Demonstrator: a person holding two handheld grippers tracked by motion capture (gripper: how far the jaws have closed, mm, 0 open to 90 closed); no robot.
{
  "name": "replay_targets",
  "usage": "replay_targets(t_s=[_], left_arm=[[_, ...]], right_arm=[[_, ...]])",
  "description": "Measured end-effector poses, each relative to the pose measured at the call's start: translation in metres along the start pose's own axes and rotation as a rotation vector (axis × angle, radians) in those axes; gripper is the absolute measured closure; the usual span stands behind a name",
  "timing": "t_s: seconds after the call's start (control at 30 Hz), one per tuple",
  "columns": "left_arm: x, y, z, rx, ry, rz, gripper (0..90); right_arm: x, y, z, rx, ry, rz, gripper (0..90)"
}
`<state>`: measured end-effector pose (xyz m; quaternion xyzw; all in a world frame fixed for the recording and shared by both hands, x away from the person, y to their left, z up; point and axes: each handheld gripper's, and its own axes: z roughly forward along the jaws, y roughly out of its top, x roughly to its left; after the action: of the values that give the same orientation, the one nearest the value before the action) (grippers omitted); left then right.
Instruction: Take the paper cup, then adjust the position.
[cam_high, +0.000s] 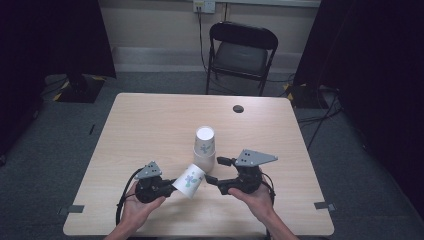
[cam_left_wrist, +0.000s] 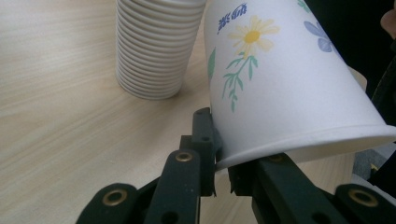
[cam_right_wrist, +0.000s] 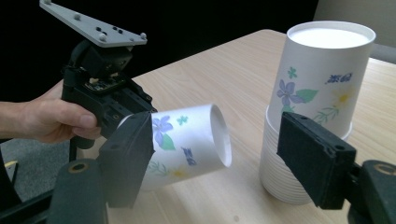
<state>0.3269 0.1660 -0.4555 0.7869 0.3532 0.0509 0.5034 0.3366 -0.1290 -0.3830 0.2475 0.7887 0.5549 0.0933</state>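
Note:
A white paper cup (cam_high: 189, 181) printed with flowers lies tilted on its side above the table, its base toward the right. My left gripper (cam_high: 170, 186) is shut on the cup's rim (cam_left_wrist: 299, 144), one jaw inside and one outside (cam_left_wrist: 219, 154). A stack of several upside-down cups (cam_high: 204, 150) stands just behind it (cam_left_wrist: 154, 51). My right gripper (cam_high: 216, 170) is open, its jaws wide apart. In the right gripper view (cam_right_wrist: 222, 158) the held cup's base (cam_right_wrist: 191, 140) sits between the jaws and the stack (cam_right_wrist: 317, 93) stands behind the right jaw.
The wooden table (cam_high: 150, 125) has a small dark round hole (cam_high: 238, 108) near its far edge. A black folding chair (cam_high: 240, 55) stands beyond the table. Cables run on the floor to the right.

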Motion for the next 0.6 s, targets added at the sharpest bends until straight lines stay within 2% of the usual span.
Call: replay_targets(t_s=[0.27, 0.37, 0.6], left_arm=[[-0.001, -0.001, 0.005, 0.054, -0.009, 0.024, 84.2], [-0.002, -0.002, 0.007, 0.071, -0.015, 0.035, 84.3], [-0.003, -0.002, 0.009, 0.089, -0.022, 0.041, 84.4]], right_arm=[[0.006, 0.0, 0.009, 0.032, 0.031, -0.032, 29.2], [0.007, -0.001, 0.013, 0.048, 0.056, -0.055, 32.2], [0.008, -0.003, 0.019, 0.076, 0.085, -0.093, 36.5]])
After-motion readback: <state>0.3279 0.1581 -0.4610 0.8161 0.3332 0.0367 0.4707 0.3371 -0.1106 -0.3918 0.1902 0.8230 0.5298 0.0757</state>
